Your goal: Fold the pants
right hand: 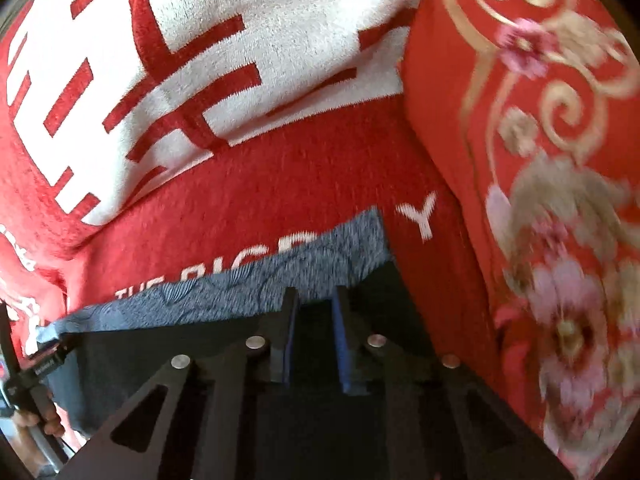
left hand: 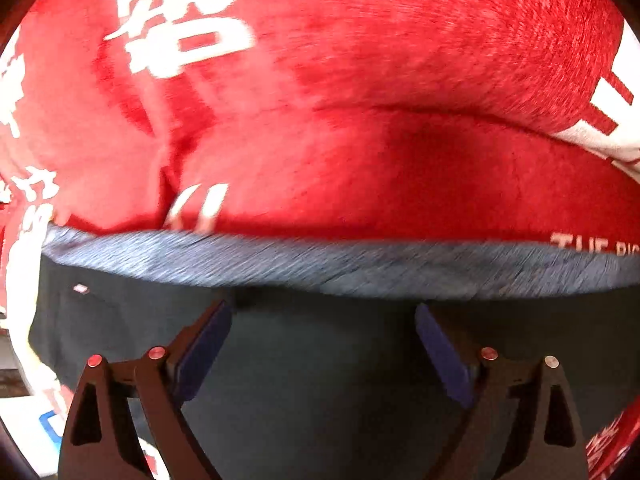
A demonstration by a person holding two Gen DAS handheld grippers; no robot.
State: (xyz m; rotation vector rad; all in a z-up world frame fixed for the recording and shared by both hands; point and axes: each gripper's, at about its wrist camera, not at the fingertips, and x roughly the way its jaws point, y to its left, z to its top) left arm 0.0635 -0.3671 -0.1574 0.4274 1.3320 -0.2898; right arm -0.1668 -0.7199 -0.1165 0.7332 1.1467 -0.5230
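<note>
On the left, our left gripper (left hand: 323, 320) hangs over the dark, smooth-fabric pants (left hand: 312, 380) with its blue-padded jaws spread wide and nothing between them. The pants lie on a fuzzy red blanket with white lettering (left hand: 400, 60), and their grey patterned waistband (left hand: 320, 264) runs along the far edge just ahead of the fingertips.

Moving right, our right gripper (right hand: 314, 312) sits at the waistband's (right hand: 248, 292) right end, jaws drawn narrow but with a gap showing between the pads; we cannot tell whether cloth is pinched there. Beside it rises a red cushion with gold and pink flowers (right hand: 540, 200).

We judge this as the start of a fold at the waist: next, both grippers must close on the waistband edge, evenly spaced, before lifting.
</note>
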